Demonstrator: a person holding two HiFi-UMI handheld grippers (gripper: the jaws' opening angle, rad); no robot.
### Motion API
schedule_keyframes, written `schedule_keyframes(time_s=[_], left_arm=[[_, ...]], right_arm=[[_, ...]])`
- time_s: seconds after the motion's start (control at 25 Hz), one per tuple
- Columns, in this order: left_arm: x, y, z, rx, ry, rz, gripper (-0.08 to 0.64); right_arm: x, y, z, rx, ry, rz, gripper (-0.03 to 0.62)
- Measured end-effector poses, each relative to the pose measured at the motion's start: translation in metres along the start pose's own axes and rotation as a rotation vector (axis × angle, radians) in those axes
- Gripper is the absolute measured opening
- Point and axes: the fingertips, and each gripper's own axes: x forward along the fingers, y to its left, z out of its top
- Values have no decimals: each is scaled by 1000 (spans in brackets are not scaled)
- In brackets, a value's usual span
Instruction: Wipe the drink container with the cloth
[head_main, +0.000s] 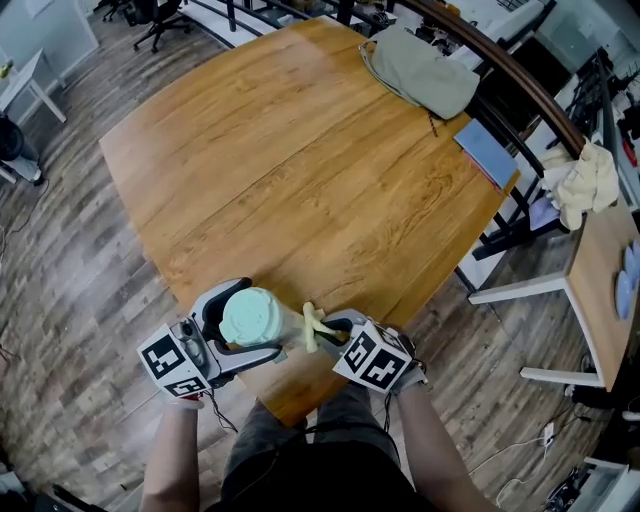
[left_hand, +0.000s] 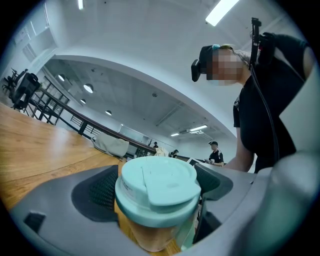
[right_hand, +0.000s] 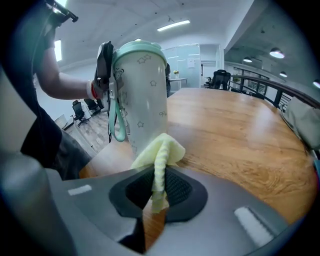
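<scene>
The drink cup (right_hand: 142, 95) stands upright at the near edge of the counter (head_main: 300, 170); whether its base rests on the wood or hangs just above it cannot be told. The left gripper (left_hand: 155, 187) has its fingers (left_hand: 95, 192) spread wide and clamped on the cup's wall just under the mint lid. The right gripper (right_hand: 158, 186) has its fingers (right_hand: 180, 187) clenched on a bunched fold of the yellow cloth (right_hand: 159, 152), whose free end touches the cup low on its side.

The cup looks like thin, smooth plastic: probably light, stiff enough to take a firm squeeze, but slippery under a sideways rub, so the grip high on the wall suits it. The cloth is soft and floppy. Pinched at its middle, it leaves only a small tuft for wiping.
</scene>
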Motion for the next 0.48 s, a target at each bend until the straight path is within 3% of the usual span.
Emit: schedule_keyframes(time_s=[0.2,0.32,0.48], left_arm=[[4,-2,-1,17,24,-27,472],[11,-8,-2,49,42,-31,472],[27,-19,-3,129,51,12,472]], right_arm=[[-13,6,-7,74,-19,-35,46],[-32,-2,0,156,-115,-114,46],[-67,-22,13,257,-290,-280,44]])
